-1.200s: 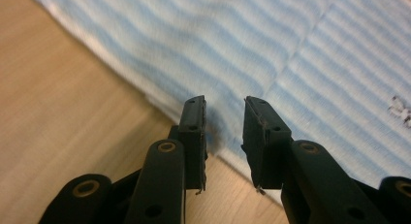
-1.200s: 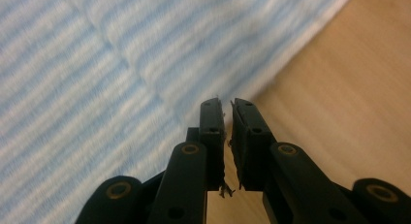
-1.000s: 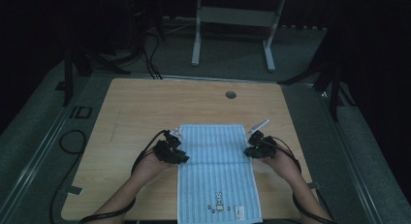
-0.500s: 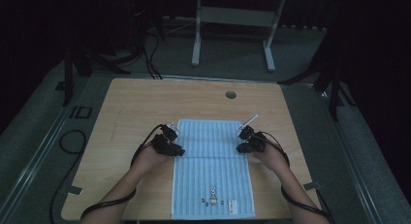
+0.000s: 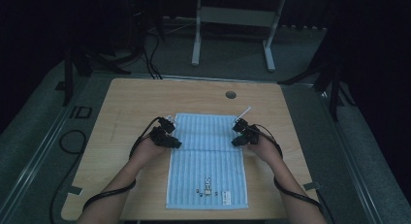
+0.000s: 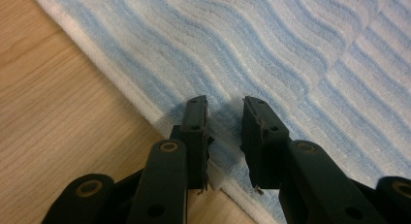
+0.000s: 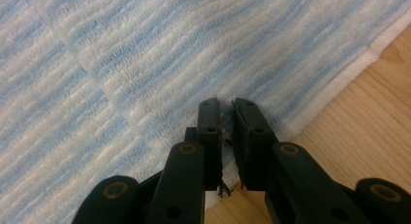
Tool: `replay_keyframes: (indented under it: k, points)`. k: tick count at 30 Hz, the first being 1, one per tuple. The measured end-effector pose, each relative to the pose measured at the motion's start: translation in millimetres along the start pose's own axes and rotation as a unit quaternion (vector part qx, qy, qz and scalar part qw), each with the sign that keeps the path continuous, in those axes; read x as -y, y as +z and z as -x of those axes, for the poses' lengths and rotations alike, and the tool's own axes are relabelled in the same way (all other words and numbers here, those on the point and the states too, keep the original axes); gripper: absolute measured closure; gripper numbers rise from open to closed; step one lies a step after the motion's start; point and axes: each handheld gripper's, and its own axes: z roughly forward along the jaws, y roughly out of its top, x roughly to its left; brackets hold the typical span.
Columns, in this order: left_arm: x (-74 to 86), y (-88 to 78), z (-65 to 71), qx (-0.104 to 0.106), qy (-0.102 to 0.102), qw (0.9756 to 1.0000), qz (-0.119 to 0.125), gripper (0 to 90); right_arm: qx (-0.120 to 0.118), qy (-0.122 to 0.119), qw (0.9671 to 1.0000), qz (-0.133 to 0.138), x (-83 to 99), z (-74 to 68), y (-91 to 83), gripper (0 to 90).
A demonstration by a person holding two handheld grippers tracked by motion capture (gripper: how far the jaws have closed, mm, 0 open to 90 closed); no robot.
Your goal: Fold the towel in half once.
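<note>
I have a gripper in each hand, one at each long side of the towel (image 5: 207, 158), a blue-and-white striped one lying flat on the table (image 5: 126, 103), its near end close to my edge of the table and its far end about mid-table. My left gripper (image 5: 167, 136) sits at the towel's left edge, roughly at the fold line that crosses the cloth. In the left gripper view (image 6: 225, 127) its jaws stand a little apart over the white hem, with striped cloth showing in the gap; I cannot tell whether the pads press on the cloth. My right gripper (image 5: 241, 135) is at the right edge, straight across from the left one. In the right gripper view (image 7: 227, 129) its jaws are nearly together, only a thin slit between them, with the hem rising into that slit, so it is pinching the towel's edge. Some small dark markings and a label (image 5: 225, 195) lie near the towel's near end.
</note>
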Motion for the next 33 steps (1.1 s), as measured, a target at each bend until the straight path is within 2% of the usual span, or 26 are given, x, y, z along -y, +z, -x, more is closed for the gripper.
replay_keyframes:
  k: [3, 4, 5, 7, 8, 10, 11, 12, 13, 14, 15, 16, 17, 18, 19, 20, 21, 22, 23, 24, 25, 26, 27, 32, 33]
  points:
    - [0.2, -0.4, 1.0, -0.002, 0.002, 1.0, -0.002, 71.0, -0.001, 0.002, 1.0, 0.001, 0.2, 0.3, -0.2, 80.7]
    - [-0.4, -1.8, 1.9, -0.002, 0.004, 1.0, -0.003, 70.8, -0.008, 0.002, 1.0, 0.0, 0.2, 0.8, -1.6, 77.1]
    - [-0.4, -1.8, 1.9, -0.002, 0.004, 1.0, -0.003, 69.6, -0.008, 0.002, 1.0, 0.0, 0.2, 0.8, -1.6, 77.1]
    - [-2.1, -5.7, 0.4, 0.004, -0.006, 1.0, 0.002, 66.5, -0.012, -0.003, 0.9999, 0.004, -0.3, 1.8, -6.2, 75.1]
    - [-4.0, -8.5, -0.5, -0.007, -0.004, 1.0, 0.004, 60.2, -0.017, 0.001, 0.9998, 0.014, -2.6, 6.3, -13.1, 74.2]
    - [-6.3, -11.4, -1.9, -0.015, -0.001, 0.9998, 0.01, 59.7, -0.017, 0.001, 0.9998, 0.014, -2.6, 6.3, -13.1, 74.2]
    - [-15.9, -20.2, -12.2, -0.013, -0.008, 0.9994, 0.03, 55.8, -0.002, 0.014, 0.9998, 0.013, -10.3, 18.7, -23.1, 71.0]
    - [-15.9, -20.2, -12.2, -0.013, -0.008, 0.9994, 0.03, 55.8, 0.002, 0.02, 0.9997, 0.016, -13.1, 23.5, -25.9, 70.2]
    - [-22.6, -22.9, -19.0, -0.025, -0.01, 0.999, 0.035, 55.7, 0.005, 0.025, 0.9995, 0.017, -15.9, 28.3, -28.6, 68.7]
    - [-22.6, -22.9, -19.0, -0.025, -0.01, 0.999, 0.035, 55.4, 0.005, 0.025, 0.9995, 0.017, -15.9, 28.3, -28.6, 68.7]
    - [-29.2, -24.2, -26.5, -0.031, -0.02, 0.9985, 0.041, 52.3, 0.014, 0.04, 0.9989, 0.021, -21.5, 37.4, -32.3, 65.4]
    - [-29.2, -24.2, -26.5, -0.031, -0.02, 0.9985, 0.041, 50.2, 0.014, 0.04, 0.9989, 0.021, -21.5, 37.4, -32.3, 65.4]
    - [-32.2, -24.7, -30.3, -0.036, -0.025, 0.998, 0.046, 49.8, 0.018, 0.056, 0.9979, 0.025, -26.7, 47.3, -33.9, 62.5]
    - [-35.5, -24.6, -34.4, -0.035, -0.034, 0.9976, 0.049, 49.8, 0.018, 0.056, 0.9979, 0.025, -26.7, 47.3, -33.9, 62.5]
    - [-42.5, -22.6, -40.5, -0.043, -0.05, 0.9964, 0.053, 45.5, 0.018, 0.074, 0.9967, 0.027, -31.6, 56.5, -33.2, 60.9]
    - [-42.5, -22.6, -40.5, -0.043, -0.05, 0.9964, 0.053, 45.5, 0.018, 0.074, 0.9967, 0.027, -31.6, 56.5, -33.2, 60.9]
    - [-49.4, -18.1, -45.2, -0.061, -0.06, 0.995, 0.051, 45.5, 0.024, 0.091, 0.9951, 0.029, -35.8, 65.0, -31.4, 58.1]
    - [-49.4, -18.1, -45.2, -0.061, -0.06, 0.995, 0.051, 45.5, 0.024, 0.091, 0.9951, 0.029, -35.8, 65.0, -31.4, 58.1]
    - [-55.1, -11.4, -49.2, -0.078, -0.067, 0.9938, 0.042, 45.5, 0.022, 0.111, 0.993, 0.032, -39.4, 72.7, -28.2, 55.3]
    - [-55.1, -11.4, -49.2, -0.078, -0.067, 0.9938, 0.042, 45.5, 0.022, 0.111, 0.993, 0.032, -39.4, 72.7, -28.2, 55.3]
    - [-58.0, -3.9, -53.9, -0.082, -0.078, 0.9928, 0.037, 45.5, 0.03, 0.126, 0.9911, 0.029, -42.4, 78.7, -23.1, 52.8]
    - [-58.0, -3.9, -53.9, -0.082, -0.078, 0.9928, 0.037, 45.5, 0.03, 0.126, 0.9911, 0.029, -42.4, 78.7, -23.1, 52.8]
    - [-59.1, 3.9, -57.9, -0.086, -0.083, 0.9924, 0.028, 45.5, 0.027, 0.137, 0.9898, 0.028, -45.2, 83.8, -16.7, 50.9]
    - [-59.4, 14.4, -66.3, -0.094, -0.096, 0.9908, 0.018, 45.5, 0.033, 0.15, 0.9878, 0.022, -50.1, 88.3, -2.7, 49.4]
    - [-60.2, 16.7, -70.9, -0.088, -0.11, 0.9898, 0.022, 45.5, 0.037, 0.152, 0.9875, 0.021, -52.1, 87.9, 3.7, 49.0]
